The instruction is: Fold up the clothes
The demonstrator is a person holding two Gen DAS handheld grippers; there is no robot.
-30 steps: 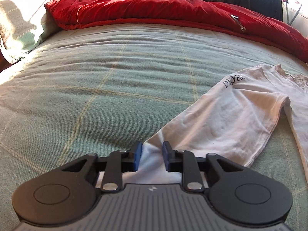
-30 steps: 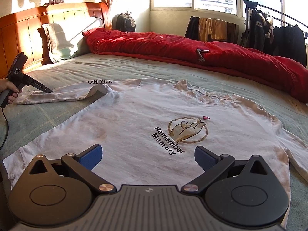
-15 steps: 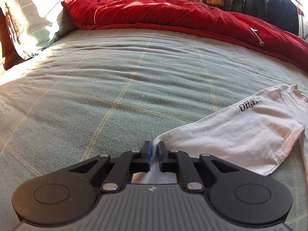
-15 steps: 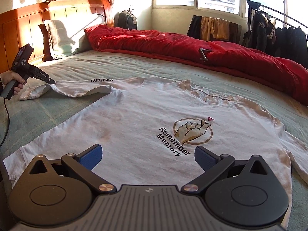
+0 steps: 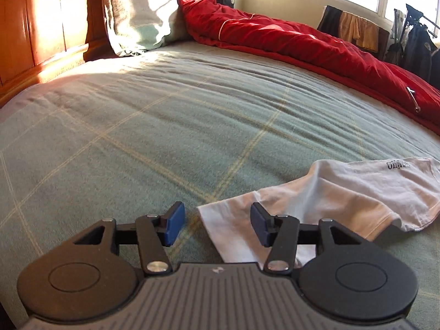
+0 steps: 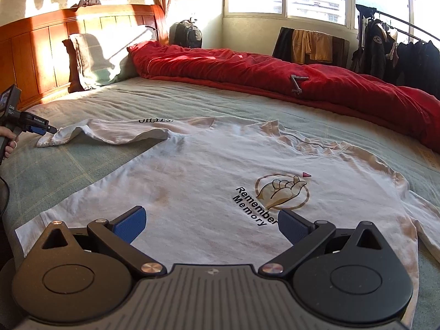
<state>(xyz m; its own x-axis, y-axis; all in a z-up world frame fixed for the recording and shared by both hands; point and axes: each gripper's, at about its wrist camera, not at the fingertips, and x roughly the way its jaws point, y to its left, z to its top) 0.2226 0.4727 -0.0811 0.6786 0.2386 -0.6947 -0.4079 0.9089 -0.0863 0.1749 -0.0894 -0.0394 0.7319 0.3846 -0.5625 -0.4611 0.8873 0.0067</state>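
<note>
Headboard (image 6: 41,52), wood, far left w/ pillow (image 6: 93,60) propped against it.

Hand (image 6: 8,143), left edge of right-wrist view, holds left gripper (image 5: 214,224). Jaws apart; nothing pinched. In left-wrist view sleeve cuff (image 5: 228,225) lies between the blue pads, flat on the sheet; right pad sits over the cloth, left pad over bare sheet. From right-wrist view the gripper tip is at the cuff end; contact can't be told.

Bedsheet (image 5: 137,137), green plaid, bears the work.

T-shirt (image 6: 206,181), white, print side up ("Remember Memory" + hand logo), spread across the sheet, collar toward far side, hem toward camera. Body flat, no body folds seen. Its left-side sleeve (image 6: 110,133) stretches out sideways, slightly humped near the cuff, "OH,YES!" lettering on it. Opposite sleeve at far right, edge of view, lies flat.

Right gripper (image 6: 211,224), jaws wide apart, empty, hangs above lower middle of shirt, near hem; not touching cloth as far as visible.

Quilt (image 6: 275,74), red, bunched along far side of bed. Clothes rack (image 6: 385,44), far right, by window.

Step in hand (judgement): sleeve work on left side, either laying it out straight or about to take it in. Shirt as it lies is spread, not folded. Next move likely calls for: left jaws to close on cuff hem, both layers, low enough to catch cloth w/o grabbing sheet; right gripper to steady or take the hem.
</note>
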